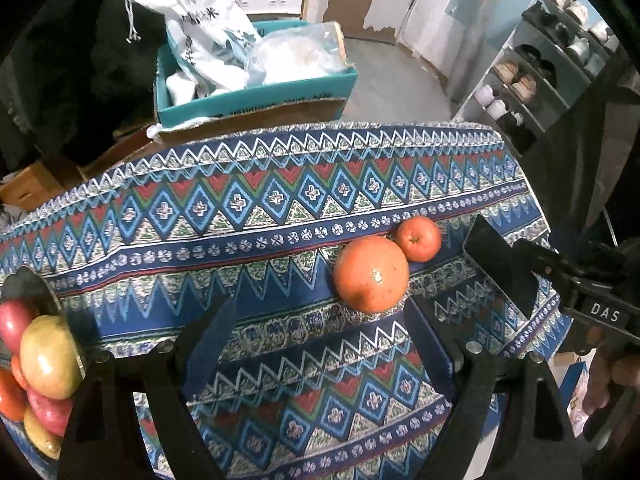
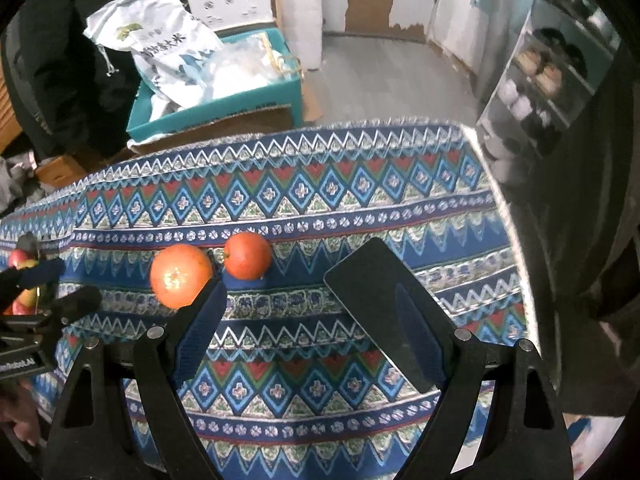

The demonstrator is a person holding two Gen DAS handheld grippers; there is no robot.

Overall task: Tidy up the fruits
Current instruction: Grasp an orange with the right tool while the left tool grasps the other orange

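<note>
Dim indoor light, dark vignetted fisheye corners, curved edges, slight motion blur

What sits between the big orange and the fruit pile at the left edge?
Nothing. In the left wrist view, only bare patterned tablecloth lies between the large orange and the fruit pile.

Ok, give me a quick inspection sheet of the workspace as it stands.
Surface: patterned tablecloth, flat.
Job's things: large orange touching small orange fruit; pile of apples at left edge.
Clutter: nothing seen on the cloth.
Grippers: left gripper and right gripper both open, empty, above the cloth.
Cables: nothing seen.
Surroundings: teal box of bags, shoe rack.
</note>
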